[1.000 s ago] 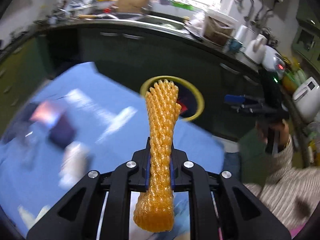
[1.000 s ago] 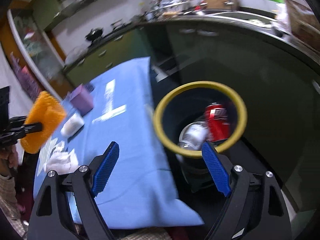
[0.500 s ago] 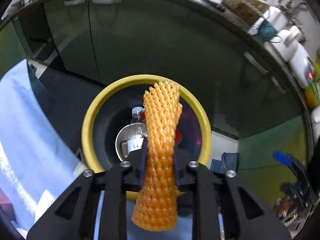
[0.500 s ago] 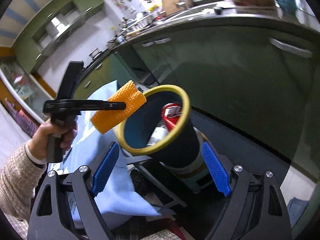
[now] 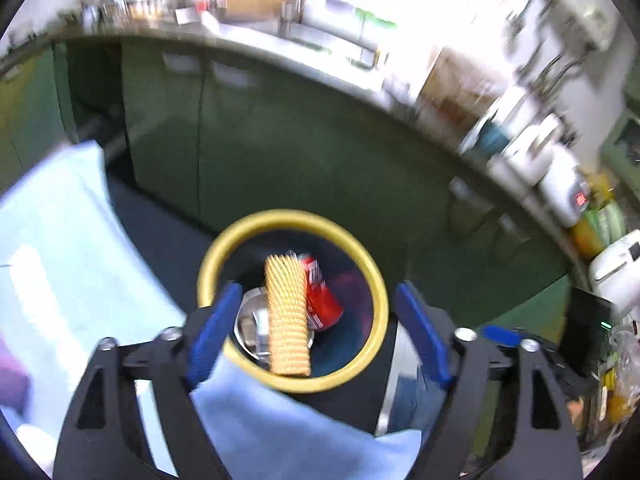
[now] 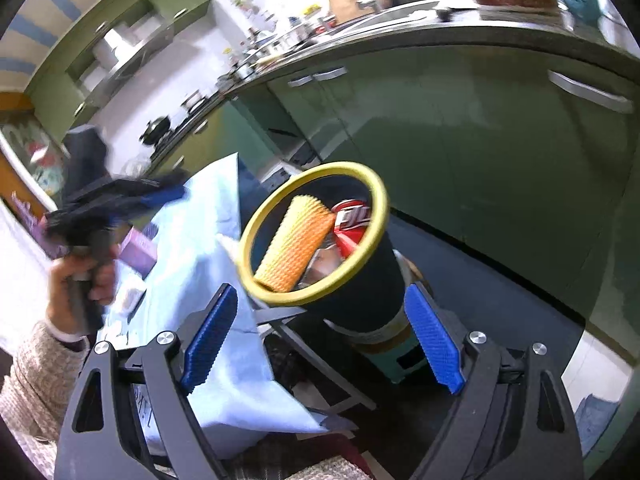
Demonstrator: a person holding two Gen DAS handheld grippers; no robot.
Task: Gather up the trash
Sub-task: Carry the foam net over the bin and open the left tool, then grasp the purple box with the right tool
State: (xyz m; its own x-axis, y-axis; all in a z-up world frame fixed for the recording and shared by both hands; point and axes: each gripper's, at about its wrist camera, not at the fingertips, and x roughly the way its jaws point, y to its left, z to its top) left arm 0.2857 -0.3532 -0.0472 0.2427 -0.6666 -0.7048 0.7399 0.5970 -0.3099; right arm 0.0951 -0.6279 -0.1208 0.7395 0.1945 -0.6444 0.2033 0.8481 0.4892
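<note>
- The orange foam net [image 5: 289, 316], clamped in the left gripper [image 5: 320, 332] a second ago, is now lying inside the yellow-rimmed bin [image 5: 378, 280] beside a red can [image 5: 322, 300].
- The left jaws are opening, nothing between them.
- The right gripper [image 6: 320, 340] is hanging open, empty.

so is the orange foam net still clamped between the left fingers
No, the orange foam net lies inside the yellow-rimmed bin beside the red can, clear of the left gripper, whose fingers are opening.

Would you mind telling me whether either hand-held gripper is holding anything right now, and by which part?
Nothing is held. The left hand-held gripper is opening with its pads clear of the orange foam net, which lies in the bin. The right hand-held gripper is open and empty.
</note>
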